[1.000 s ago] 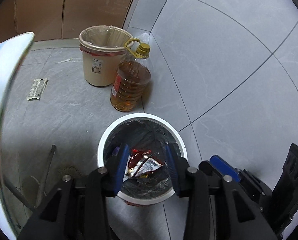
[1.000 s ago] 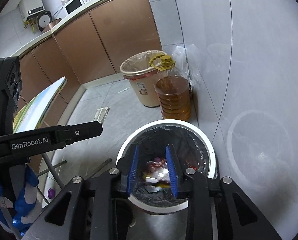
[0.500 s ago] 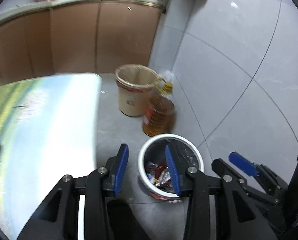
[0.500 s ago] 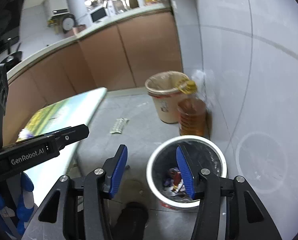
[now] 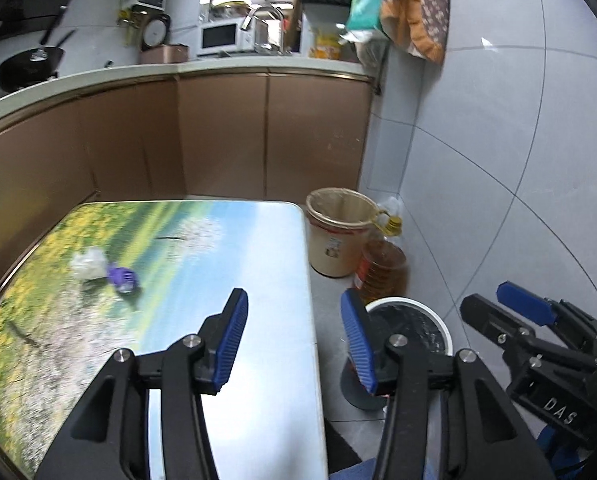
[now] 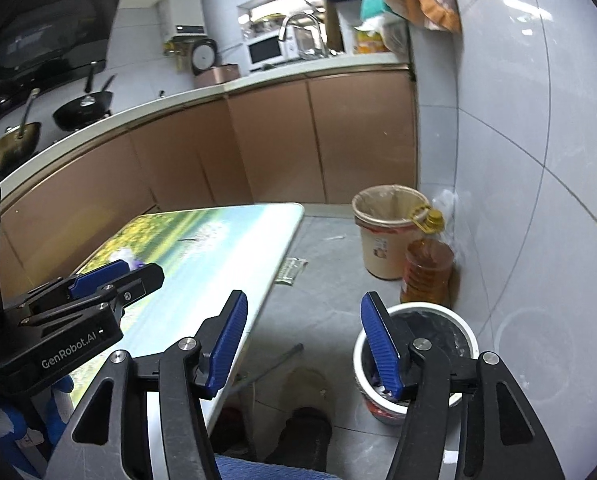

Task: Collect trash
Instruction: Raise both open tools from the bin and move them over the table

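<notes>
A white bin with a black liner (image 5: 418, 322) (image 6: 450, 320) stands on the floor beside the table and holds wrappers. On the table with the landscape print (image 5: 186, 264) (image 6: 202, 240) lie a crumpled white scrap (image 5: 87, 263) and a purple piece of trash (image 5: 120, 278); the purple piece also shows in the right wrist view (image 6: 132, 262). My left gripper (image 5: 294, 340) is open and empty above the table's right edge. My right gripper (image 6: 302, 340) is open and empty, held above the floor between table and bin.
A beige bin with a liner (image 5: 338, 236) (image 6: 386, 236) and a bottle of amber oil (image 5: 382, 264) (image 6: 428, 268) stand by the tiled wall. A flat wrapper (image 6: 292, 270) lies on the floor. Brown cabinets (image 5: 218, 136) run along the back.
Both grippers have risen away from over the white bin and tilted up, so the table top and kitchen came into view. Both jaws have opened wider.
</notes>
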